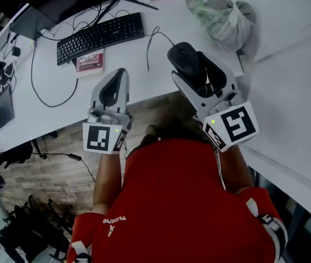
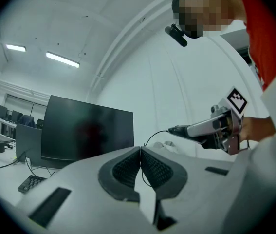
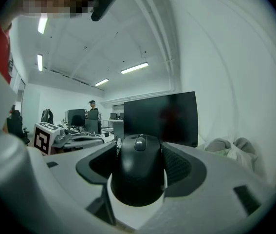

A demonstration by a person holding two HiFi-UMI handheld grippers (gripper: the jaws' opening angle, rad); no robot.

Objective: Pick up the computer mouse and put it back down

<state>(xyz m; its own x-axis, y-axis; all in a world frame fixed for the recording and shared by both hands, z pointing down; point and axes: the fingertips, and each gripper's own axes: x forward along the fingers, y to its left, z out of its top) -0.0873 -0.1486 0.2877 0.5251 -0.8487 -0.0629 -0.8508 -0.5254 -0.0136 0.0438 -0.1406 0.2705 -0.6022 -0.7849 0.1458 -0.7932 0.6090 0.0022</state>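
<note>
The computer mouse (image 3: 138,172) is clamped between the right gripper (image 3: 140,150)'s fingers (image 3: 179,165), above the surface (image 1: 133,64). The left gripper (image 2: 140,152)'s fingers (image 2: 123,169) are together, empty. Beyond the mouse, a plastic bag (image 1: 221,15) holds something greenish.

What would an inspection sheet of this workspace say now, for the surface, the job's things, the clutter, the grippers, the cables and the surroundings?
Surface: white desk, mostly bare near its front edge.
Job's things: black mouse, held above the desk.
Clutter: keyboard, booklet, plastic bag, monitor.
Grippers: right gripper closed on the mouse; left gripper shut, empty.
Cables: mouse cable trails over the desk; black cable loops at the left.
Surroundings: wooden floor; a person far behind.
</note>
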